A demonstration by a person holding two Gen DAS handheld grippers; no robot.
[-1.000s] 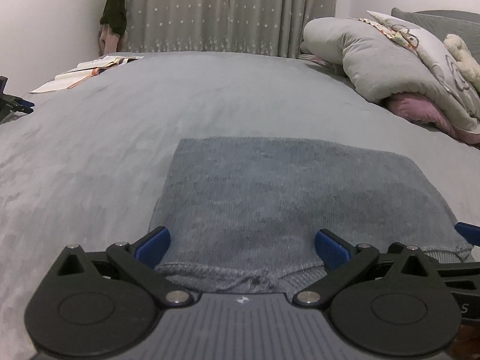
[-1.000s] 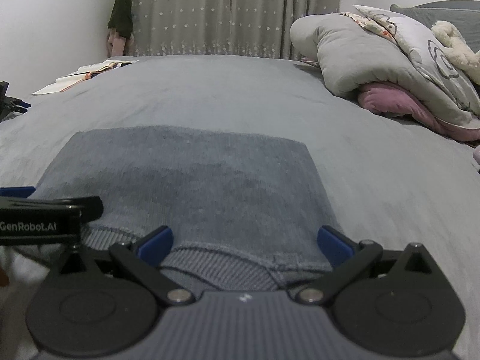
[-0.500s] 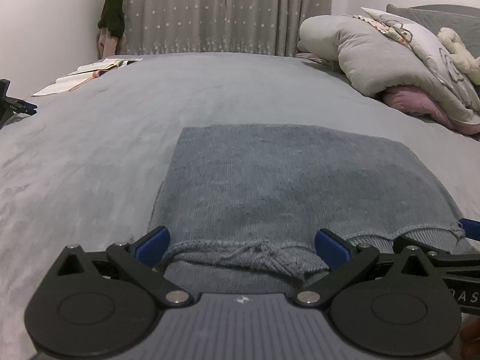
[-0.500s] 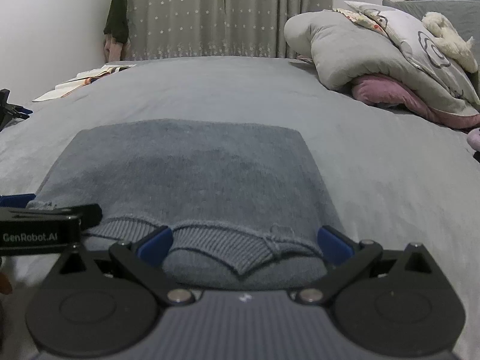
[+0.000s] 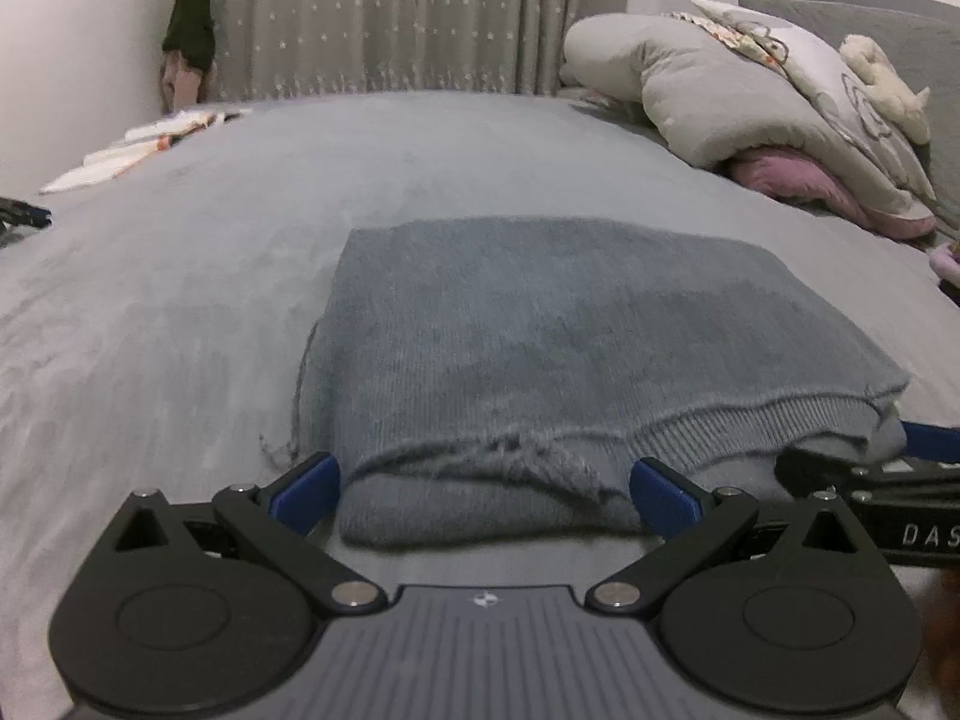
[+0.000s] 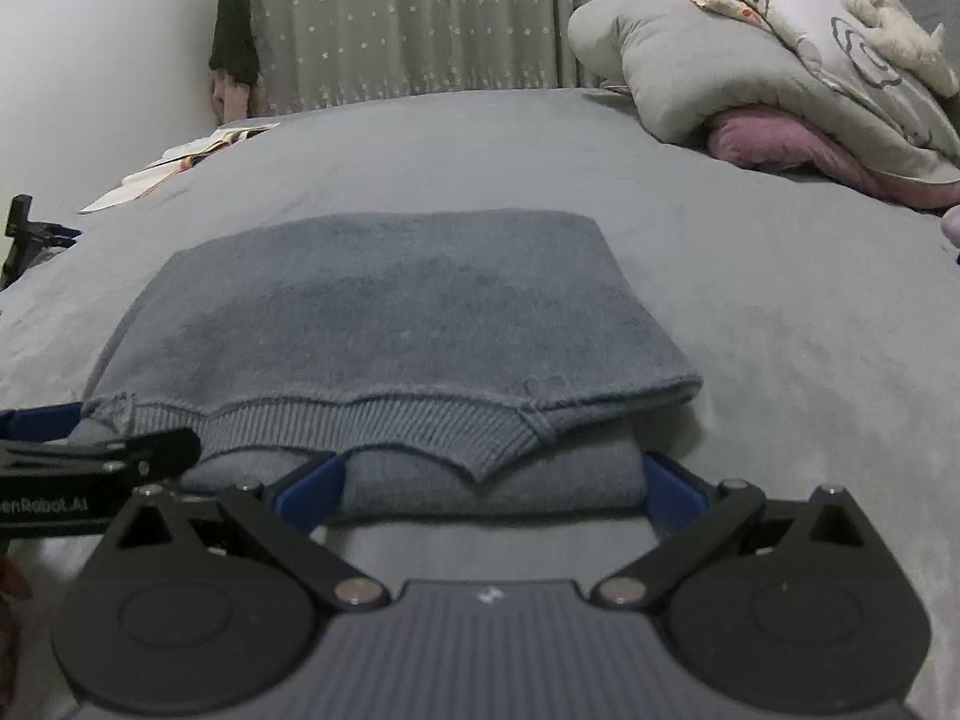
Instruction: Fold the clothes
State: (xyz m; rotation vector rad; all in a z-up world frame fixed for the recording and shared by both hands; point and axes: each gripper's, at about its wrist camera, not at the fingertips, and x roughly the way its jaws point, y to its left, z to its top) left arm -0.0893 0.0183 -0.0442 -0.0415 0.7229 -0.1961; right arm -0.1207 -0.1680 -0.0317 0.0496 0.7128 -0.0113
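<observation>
A folded grey knit sweater (image 5: 540, 336) lies on the grey bed (image 5: 180, 276), its ribbed hem toward me; it also shows in the right wrist view (image 6: 384, 312). My left gripper (image 5: 483, 489) is open, its blue-tipped fingers (image 5: 303, 483) on either side of the sweater's near left edge. My right gripper (image 6: 489, 489) is open, its fingers (image 6: 669, 483) on either side of the near right edge. Each gripper shows at the side of the other's view. The fingertips sit low beside the fold.
A pile of grey and pink bedding with pillows (image 5: 780, 120) lies at the back right. An open book or papers (image 5: 132, 150) lie at the far left edge of the bed. Curtains (image 5: 420, 12) hang behind. A dark object (image 6: 24, 234) stands at the left.
Both grippers have drawn back toward me from the sweater; its near edge, which lay between and over the fingers, now lies flat on the bed as a thick fold in front of them.
</observation>
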